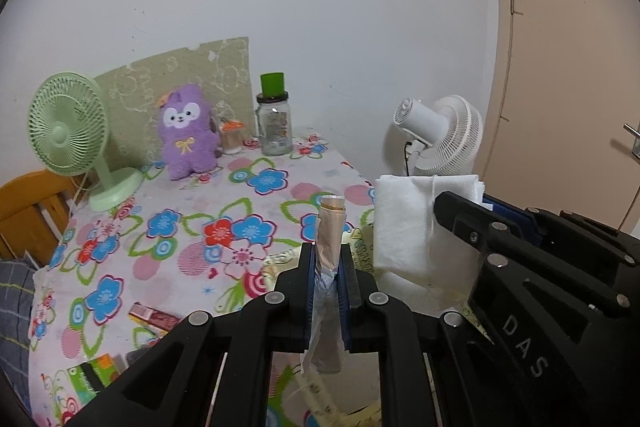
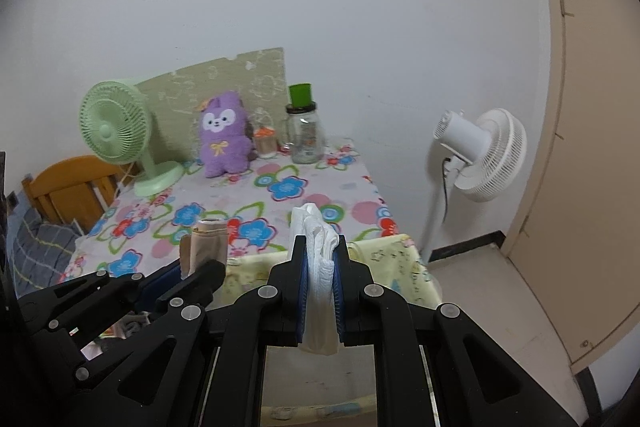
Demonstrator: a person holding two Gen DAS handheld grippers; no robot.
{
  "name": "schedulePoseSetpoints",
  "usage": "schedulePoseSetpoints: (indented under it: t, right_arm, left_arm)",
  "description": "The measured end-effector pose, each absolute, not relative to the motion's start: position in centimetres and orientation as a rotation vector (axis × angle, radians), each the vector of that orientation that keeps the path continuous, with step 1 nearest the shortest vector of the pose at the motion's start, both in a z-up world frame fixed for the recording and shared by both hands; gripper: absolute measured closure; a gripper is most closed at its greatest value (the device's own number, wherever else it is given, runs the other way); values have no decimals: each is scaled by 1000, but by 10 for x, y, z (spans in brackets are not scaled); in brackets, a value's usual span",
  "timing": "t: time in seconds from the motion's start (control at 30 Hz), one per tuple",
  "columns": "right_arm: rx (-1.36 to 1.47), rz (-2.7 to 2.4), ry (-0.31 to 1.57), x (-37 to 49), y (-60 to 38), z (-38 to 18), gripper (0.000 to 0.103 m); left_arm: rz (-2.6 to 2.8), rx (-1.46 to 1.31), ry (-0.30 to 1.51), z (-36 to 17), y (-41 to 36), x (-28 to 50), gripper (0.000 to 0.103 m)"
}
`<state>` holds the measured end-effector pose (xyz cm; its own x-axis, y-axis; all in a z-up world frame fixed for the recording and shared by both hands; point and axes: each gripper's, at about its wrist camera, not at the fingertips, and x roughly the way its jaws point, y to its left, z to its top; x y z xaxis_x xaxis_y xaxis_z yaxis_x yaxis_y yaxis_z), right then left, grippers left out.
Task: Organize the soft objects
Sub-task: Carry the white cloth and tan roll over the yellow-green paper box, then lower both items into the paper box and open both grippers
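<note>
Left claw (image 1: 325, 267): clenched on a beige rolled cloth (image 1: 330, 227), which stands up past the blue pads and hangs down behind them; the roll is lifted clear of the bench
Right claw (image 2: 320, 269): clenched on a white folded cloth (image 2: 316, 251), pinched flat between the pads with its top bunched above them and its tail hanging below; in the left wrist view the same cloth shows as a broad white sheet to the right of the left claw
Claws to each other: side by side and near, the left one just to the left of the right one; the two cloths are apart, not touching
Bench (image 1: 180, 247): covered in a floral cloth, ahead of and below both claws; a pale yellow printed sheet (image 2: 400, 267) lies at its near edge just beyond the right claw
Purple plush toy (image 1: 186, 131): upright at the far side of the bench, well ahead of the left claw, between a green desk fan (image 1: 68, 131) and a glass jar with a green lid (image 1: 275, 123); untouched
Done so far: both cloths picked up, one in each claw
Left to do: judged from this, both cloths still need a resting place and a release; where they belong is not shown; whether the plush toy is part of the sorting cannot be told
</note>
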<state>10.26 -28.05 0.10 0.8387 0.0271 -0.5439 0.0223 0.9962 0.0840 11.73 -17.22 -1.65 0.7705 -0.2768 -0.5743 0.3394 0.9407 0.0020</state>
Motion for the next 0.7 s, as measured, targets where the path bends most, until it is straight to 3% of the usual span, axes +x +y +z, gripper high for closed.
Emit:
schedulePoseSetpoints:
  t: [0.5,0.6,0.7]
  right_arm:
    - [123,-57,675,133,-316,-37,89]
    - [123,-57,694,138,-318,-44,89]
    - [115,-59,713,142,-317,-49,89]
  left_arm:
    - [-349,129,718,-54,-205,152,93]
    - [-330,129,745,-61,-207,157,73]
    - [-321,130,767,-63,-207,160,67]
